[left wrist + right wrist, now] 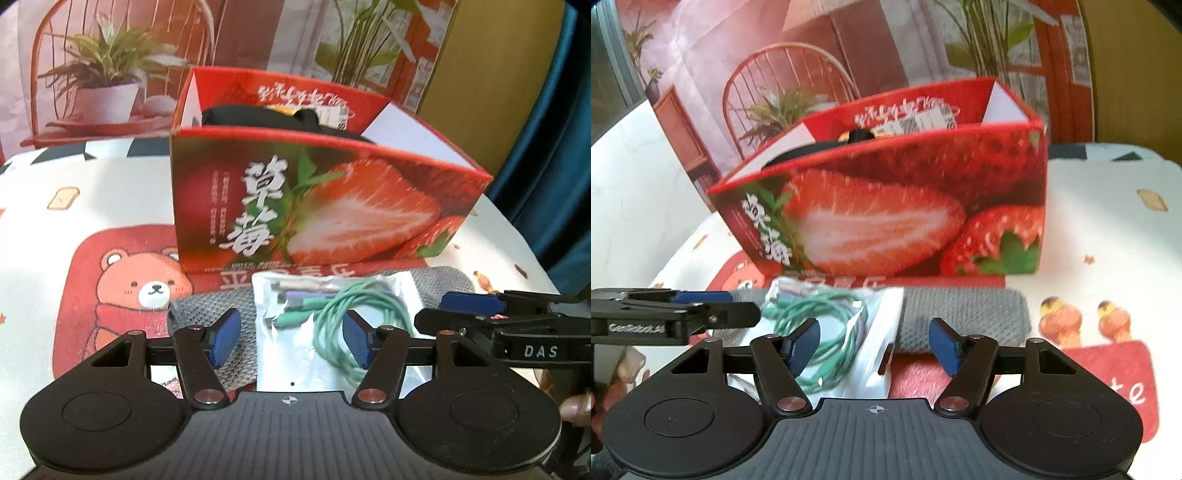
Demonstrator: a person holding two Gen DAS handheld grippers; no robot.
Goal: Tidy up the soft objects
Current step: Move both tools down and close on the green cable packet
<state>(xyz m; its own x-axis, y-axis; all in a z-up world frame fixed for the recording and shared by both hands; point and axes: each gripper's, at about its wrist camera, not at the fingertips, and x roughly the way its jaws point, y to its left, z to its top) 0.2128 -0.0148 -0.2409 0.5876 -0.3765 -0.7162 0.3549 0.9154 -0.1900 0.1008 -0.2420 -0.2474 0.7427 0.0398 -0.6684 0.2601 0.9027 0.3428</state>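
A red strawberry box (325, 199) stands open on the table, also in the right wrist view (905, 206); a black soft item (266, 116) lies inside it. In front of the box a clear bag with green cable (332, 321) rests on a grey knitted cloth (207, 314). The bag (827, 325) and the cloth (964, 317) show in the right wrist view too. My left gripper (290, 338) is open, its jaws either side of the bag. My right gripper (873, 341) is open over the bag's right edge and the cloth; it shows from the side in the left view (469, 306).
The table wears a white cloth with a red bear print (122, 291). A printed backdrop with a chair and potted plants (107, 85) stands behind the box. A blue curtain (554, 147) hangs at the right. The left gripper enters the right view at the left (679, 310).
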